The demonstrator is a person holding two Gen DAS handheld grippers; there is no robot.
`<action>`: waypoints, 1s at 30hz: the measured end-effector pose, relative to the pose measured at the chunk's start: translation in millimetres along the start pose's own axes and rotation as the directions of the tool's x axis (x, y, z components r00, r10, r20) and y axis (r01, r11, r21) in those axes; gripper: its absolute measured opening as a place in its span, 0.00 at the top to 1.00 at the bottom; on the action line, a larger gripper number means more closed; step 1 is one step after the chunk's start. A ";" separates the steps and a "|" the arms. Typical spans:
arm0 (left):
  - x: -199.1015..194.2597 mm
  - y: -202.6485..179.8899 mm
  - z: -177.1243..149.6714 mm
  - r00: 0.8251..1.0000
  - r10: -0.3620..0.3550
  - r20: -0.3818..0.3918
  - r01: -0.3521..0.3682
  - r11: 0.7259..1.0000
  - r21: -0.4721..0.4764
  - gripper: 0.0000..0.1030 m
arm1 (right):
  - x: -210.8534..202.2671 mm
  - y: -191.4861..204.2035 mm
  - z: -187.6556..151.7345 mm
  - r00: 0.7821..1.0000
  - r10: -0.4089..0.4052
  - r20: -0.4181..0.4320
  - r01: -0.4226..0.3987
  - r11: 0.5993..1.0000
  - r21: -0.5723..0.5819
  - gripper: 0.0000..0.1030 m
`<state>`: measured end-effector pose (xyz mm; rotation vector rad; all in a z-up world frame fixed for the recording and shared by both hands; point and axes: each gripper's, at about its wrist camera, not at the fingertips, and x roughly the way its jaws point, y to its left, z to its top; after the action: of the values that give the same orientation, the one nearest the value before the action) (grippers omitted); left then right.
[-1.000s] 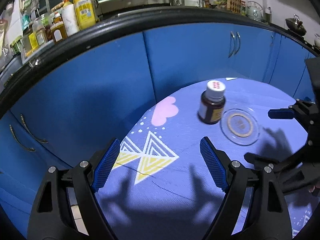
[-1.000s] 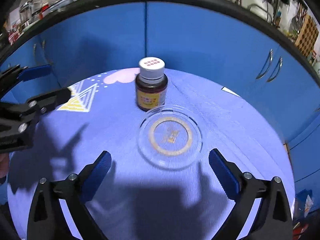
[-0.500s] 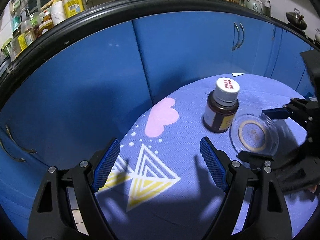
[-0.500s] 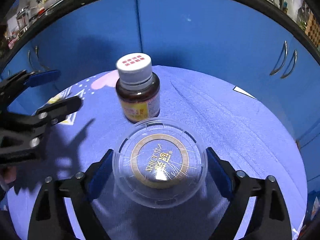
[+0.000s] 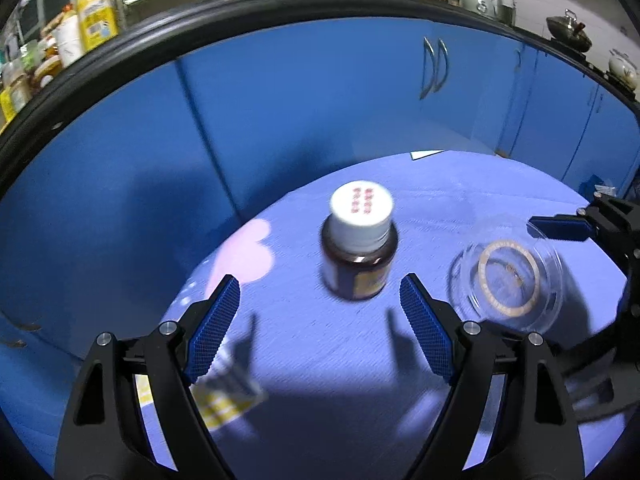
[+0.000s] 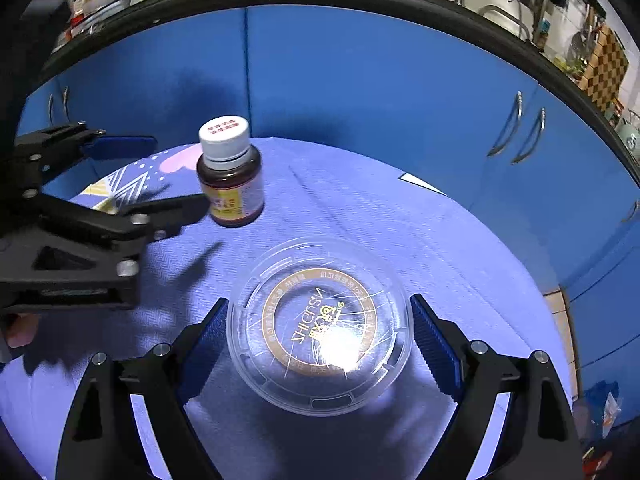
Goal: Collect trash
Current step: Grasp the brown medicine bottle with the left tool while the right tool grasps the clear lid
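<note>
Right gripper [image 6: 318, 344] closed on the rim of a clear plastic lid [image 6: 320, 326], its jaws having just narrowed, lid over the blue-clothed bench [image 6: 360, 208], left gripper [image 5: 320, 312] open and empty, brown bottle [image 5: 358, 256] upright near the bench's far edge

The brown pill bottle [image 5: 357, 246] stands upright just beyond the left gripper [image 5: 318, 316], whose jaws are apart; bare tablecloth [image 6: 400, 216] lies clear right of it, blue cabinet doors [image 6: 360, 88] close behind
</note>
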<state>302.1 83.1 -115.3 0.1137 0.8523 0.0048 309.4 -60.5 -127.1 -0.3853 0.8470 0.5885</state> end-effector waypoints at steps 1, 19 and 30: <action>4.3 -2.2 3.9 1.000 -0.006 -0.005 0.006 1.000 0.000 0.21 | -1.3 -1.0 -0.4 1.000 -0.003 0.003 0.003 1.000 0.002 0.18; 32.4 -8.7 16.7 0.998 -0.022 -0.051 0.023 1.000 0.007 0.55 | 1.7 -26.7 -5.0 1.000 -0.011 0.023 0.011 0.999 0.041 0.17; -7.9 -28.1 1.1 1.000 -0.022 -0.022 0.023 0.999 0.047 0.55 | -31.0 -20.8 -14.4 0.998 -0.044 0.038 0.043 0.998 0.040 0.17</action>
<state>296.6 54.7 -111.5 0.1487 0.8752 -0.0358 297.9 -94.6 -109.7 -0.3547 0.8098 0.5369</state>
